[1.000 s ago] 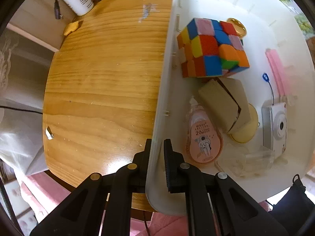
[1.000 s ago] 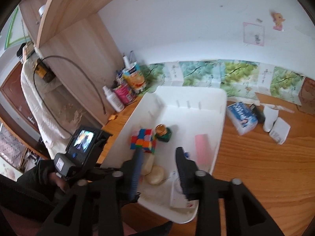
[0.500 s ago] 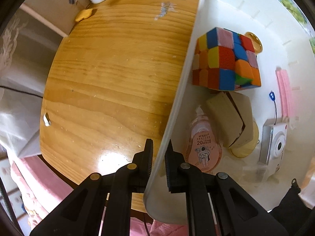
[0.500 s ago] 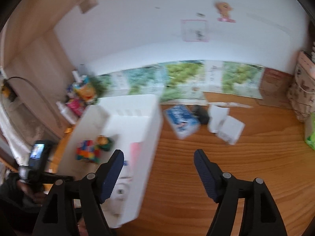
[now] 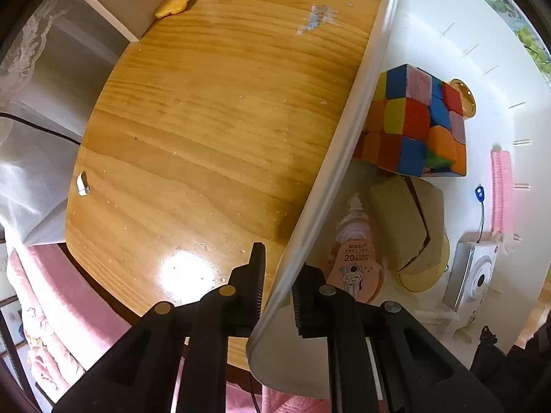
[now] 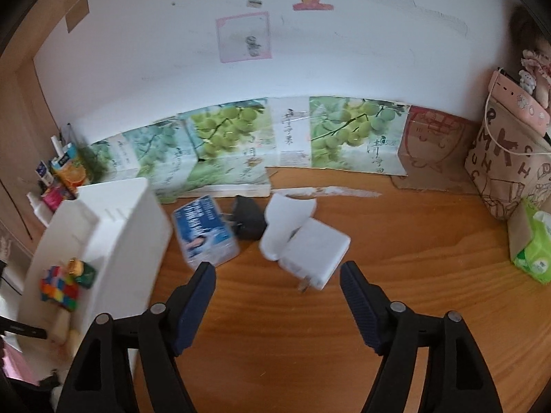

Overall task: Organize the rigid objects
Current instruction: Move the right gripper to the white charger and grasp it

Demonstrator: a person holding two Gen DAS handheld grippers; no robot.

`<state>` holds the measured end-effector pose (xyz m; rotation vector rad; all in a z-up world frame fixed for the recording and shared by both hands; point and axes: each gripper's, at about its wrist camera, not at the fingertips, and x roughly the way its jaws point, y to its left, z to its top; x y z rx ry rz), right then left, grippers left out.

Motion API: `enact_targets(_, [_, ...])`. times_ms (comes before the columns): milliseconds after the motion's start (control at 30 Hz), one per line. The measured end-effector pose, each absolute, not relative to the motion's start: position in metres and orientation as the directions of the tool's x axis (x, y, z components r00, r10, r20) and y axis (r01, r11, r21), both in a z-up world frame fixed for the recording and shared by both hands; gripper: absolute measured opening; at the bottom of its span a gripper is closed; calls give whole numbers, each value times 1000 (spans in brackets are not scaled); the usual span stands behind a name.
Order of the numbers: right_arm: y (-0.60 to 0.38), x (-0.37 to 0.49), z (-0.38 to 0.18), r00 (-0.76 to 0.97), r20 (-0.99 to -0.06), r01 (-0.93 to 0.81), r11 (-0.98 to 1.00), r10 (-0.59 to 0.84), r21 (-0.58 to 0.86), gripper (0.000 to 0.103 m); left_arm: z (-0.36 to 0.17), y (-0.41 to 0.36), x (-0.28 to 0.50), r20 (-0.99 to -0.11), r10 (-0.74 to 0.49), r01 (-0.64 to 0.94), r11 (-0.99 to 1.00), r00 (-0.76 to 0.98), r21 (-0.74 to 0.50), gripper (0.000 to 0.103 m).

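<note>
In the left wrist view, the rim of a white plastic storage bin (image 5: 330,179) is straddled by the left gripper (image 5: 277,289) at the lower centre; its jaws have just eased slightly apart, with a narrow gap visible on both sides of the wall, so the rim is no longer pinched. Inside the bin, at the right of the frame, a multicoloured puzzle cube (image 5: 416,124), a tan folded cardboard piece (image 5: 403,223), a peach-labelled bottle (image 5: 354,258) and a small white toy camera (image 5: 477,275) are seen.

In the right wrist view, the right gripper (image 6: 277,289) is spread wide, its jaws having just opened, with nothing between them. Just above it, a white rectangular power adapter (image 6: 315,254) lies on the wooden tabletop (image 6: 413,258), beside a blue-printed tissue pack (image 6: 203,230).
</note>
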<state>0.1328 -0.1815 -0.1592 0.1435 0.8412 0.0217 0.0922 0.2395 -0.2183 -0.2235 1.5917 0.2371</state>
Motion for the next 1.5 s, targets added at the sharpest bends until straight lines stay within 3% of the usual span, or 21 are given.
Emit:
enact_targets(633, [-174, 173, -229, 677, -736, 29, 999, 10, 40, 84, -225, 233, 107, -997, 18, -328, 944, -78, 42, 18])
enact_targets(1500, [-184, 200, -233, 643, -765, 45, 999, -39, -13, 83, -222, 218, 112, -994, 64, -295, 951, -92, 88, 20])
